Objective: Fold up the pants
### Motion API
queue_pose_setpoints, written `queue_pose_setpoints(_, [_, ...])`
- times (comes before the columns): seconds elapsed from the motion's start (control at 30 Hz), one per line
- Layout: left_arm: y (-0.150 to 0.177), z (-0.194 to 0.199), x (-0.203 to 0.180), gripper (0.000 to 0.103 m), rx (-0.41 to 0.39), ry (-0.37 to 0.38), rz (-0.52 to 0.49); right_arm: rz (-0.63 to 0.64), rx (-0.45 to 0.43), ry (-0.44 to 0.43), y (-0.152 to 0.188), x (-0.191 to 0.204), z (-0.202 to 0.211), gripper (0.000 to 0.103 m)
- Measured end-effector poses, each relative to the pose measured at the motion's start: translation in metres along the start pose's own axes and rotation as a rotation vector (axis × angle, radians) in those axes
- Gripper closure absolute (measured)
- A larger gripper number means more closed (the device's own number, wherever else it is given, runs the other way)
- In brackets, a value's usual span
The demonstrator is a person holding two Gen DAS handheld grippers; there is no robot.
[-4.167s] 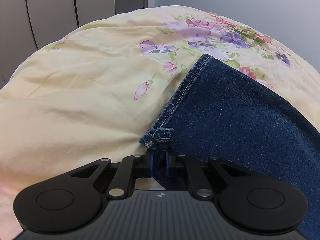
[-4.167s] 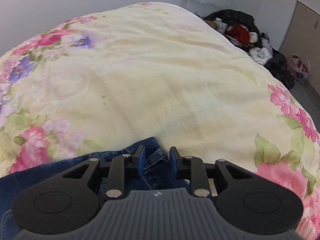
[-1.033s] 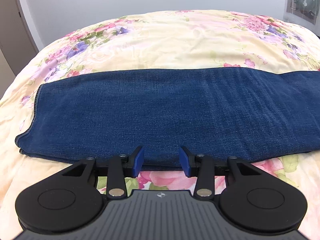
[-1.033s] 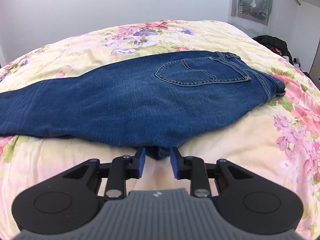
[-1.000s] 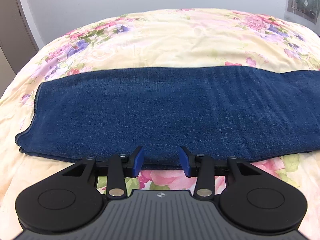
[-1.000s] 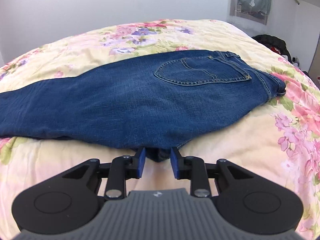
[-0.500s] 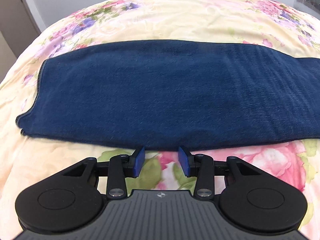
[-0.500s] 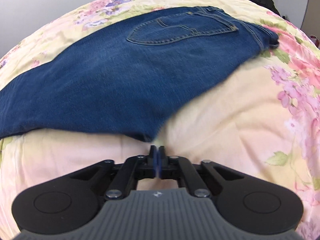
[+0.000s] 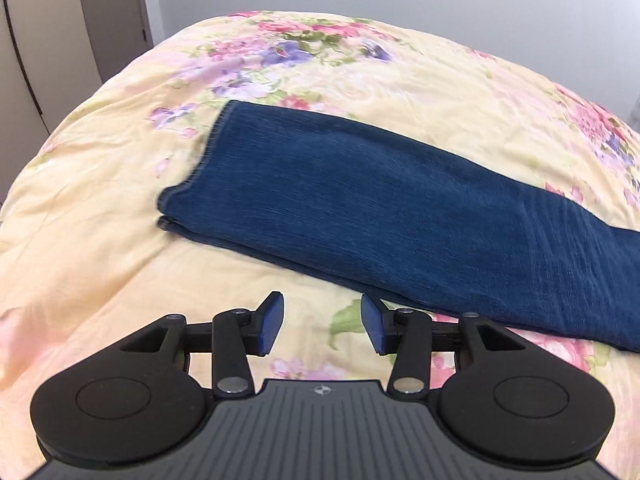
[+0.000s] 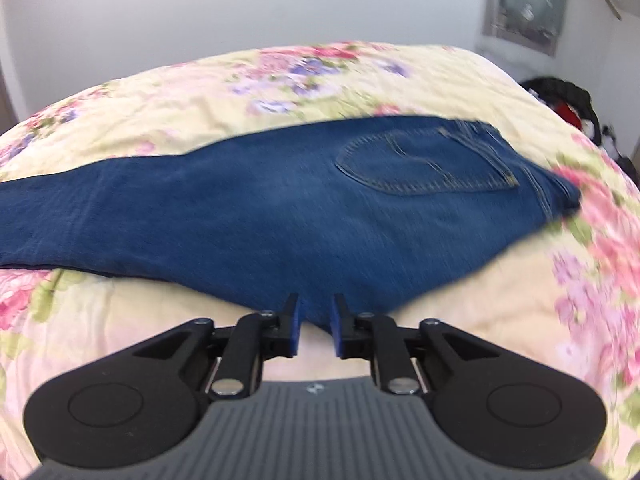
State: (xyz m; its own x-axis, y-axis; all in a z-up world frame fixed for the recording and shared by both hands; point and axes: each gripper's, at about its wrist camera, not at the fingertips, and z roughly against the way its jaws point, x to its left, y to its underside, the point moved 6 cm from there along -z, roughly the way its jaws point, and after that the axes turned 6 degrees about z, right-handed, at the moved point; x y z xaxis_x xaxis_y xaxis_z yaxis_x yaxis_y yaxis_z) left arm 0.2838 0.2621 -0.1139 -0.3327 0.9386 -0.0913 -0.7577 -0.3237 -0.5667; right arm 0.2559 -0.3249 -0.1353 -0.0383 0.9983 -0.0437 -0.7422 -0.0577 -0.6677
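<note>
Your pants point(image 9: 384, 216) lie flat on the bed cover point(image 9: 100, 240), which is yellow with pink and purple flowers. The pants are dark blue jeans, folded so one leg lies on top of the other.

In the left wrist view, the pants run from the middle left of the frame down to the right edge. The leg ends point(image 9: 188, 188) sit at the middle left, one hem stacked on the other. Your left tongs point(image 9: 322, 322) are at the bottom middle of the frame. Their blue tips stand well apart and they are opening. Only the flowery cover shows between them. The right tip is just beside the near edge of the pants, and you cannot tell if it touches.

In the right wrist view, the picture is a bit blurry. The pants stretch across the middle of the frame from the left edge to the right side. The back pocket point(image 10: 424, 164) is at the upper right of the pants, near the waist end point(image 10: 560, 196). Your right tongs point(image 10: 316, 322) are at the bottom middle. Their tips are a little apart and opening. A low point of the pants hangs between the tips, and the tips do not squeeze it.

A dark pile of things point(image 10: 568, 100) sits at the far right edge.
</note>
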Motion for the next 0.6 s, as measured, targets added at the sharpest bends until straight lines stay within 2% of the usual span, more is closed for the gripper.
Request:
queue_pose_setpoints(0.13, [-0.01, 0.011, 0.015, 0.046, 0.003, -0.031, -0.037, 0.09, 0.001, -0.068, -0.027, 0.029, -0.014, 0.084])
queue_pose_setpoints(0.23, [-0.016, 0.017, 0.027, 0.041, 0.008, -0.038, -0.038, 0.125, -0.002, -0.12, -0.048, 0.051, -0.028, 0.084])
queue_pose_setpoints(0.33, [-0.018, 0.019, 0.043, 0.034, 0.008, 0.018, 0.076, 0.151, 0.004, -0.168, -0.069, 0.071, -0.045, 0.084])
queue_pose_setpoints(0.47, [-0.009, 0.006, 0.062, 0.033, 0.029, 0.148, 0.297, 0.194, 0.024, -0.22, -0.093, 0.099, -0.078, 0.084])
queue_pose_setpoints(0.6, [0.003, -0.011, 0.078, 0.033, 0.024, 0.294, 0.504, 0.258, 0.046, -0.201, -0.104, 0.12, -0.109, 0.085])
